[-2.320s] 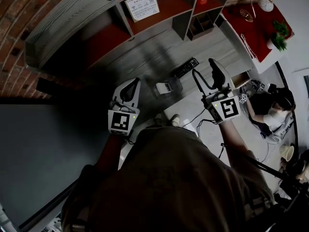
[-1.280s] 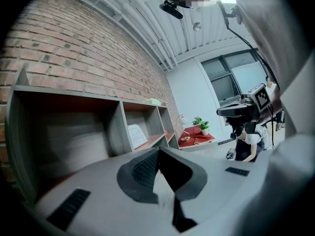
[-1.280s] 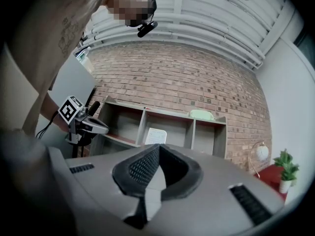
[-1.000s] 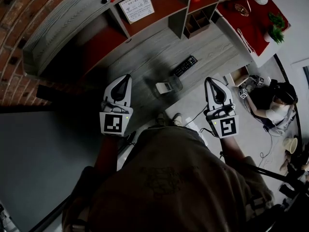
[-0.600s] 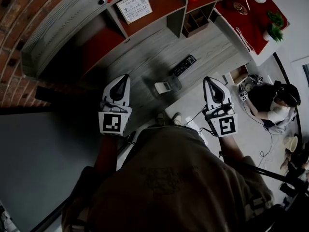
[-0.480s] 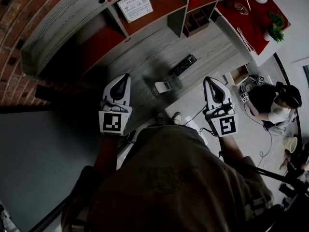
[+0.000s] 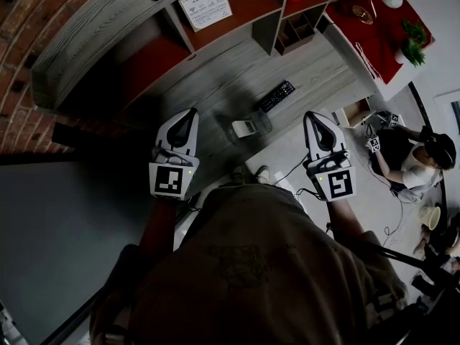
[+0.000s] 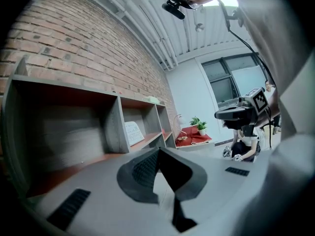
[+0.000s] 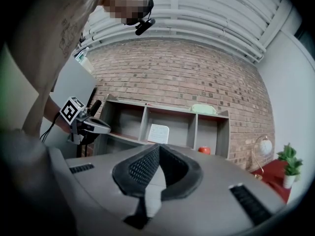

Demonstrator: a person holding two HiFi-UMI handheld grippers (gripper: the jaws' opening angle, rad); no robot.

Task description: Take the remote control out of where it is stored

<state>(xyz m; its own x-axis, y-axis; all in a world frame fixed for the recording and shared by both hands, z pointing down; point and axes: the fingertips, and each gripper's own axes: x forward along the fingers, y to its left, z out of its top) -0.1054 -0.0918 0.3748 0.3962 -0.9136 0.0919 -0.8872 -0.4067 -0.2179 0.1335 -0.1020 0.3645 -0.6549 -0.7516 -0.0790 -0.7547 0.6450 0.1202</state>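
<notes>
— Grey wood desk (image 7: 215,85) under both tools, and here's the change. The right gripper (image 7: 314,115) was gaping wide up near the remote a couple of seconds ago. Now it's pinched closed and pulled back level with the left gripper (image 7: 188,113).

— Anything in either one?

— Nothing. In the right gripper view my pads meet at the tip, with only brick wall and shelves beyond. The left gripper view reads the same: tips together on air.

— So where's the remote?

— The black remote control (image 7: 276,97) lies flat on the desk. That's about eleven o'clock from my right tool and one o'clock from my left, well apart from both. It sits in the same spot as it did in the earlier frames.

— And the storage?

— A clear container (image 7: 251,124) stands just beside the remote, at its seven o'clock, between my two tools. There's something small and white inside; I can't make out what. The red-lined shelf unit (image 7: 244,9) runs across twelve o'clock. The remote is in neither of them.

— Which means?

— I read the take-out as done. The remote is out in the open, the right jaws have gone from wide to closed with nothing in them, and both tools are parked side by side. If more were wanted, I'd have to reopen the right and reach back towards eleven o'clock.
</notes>
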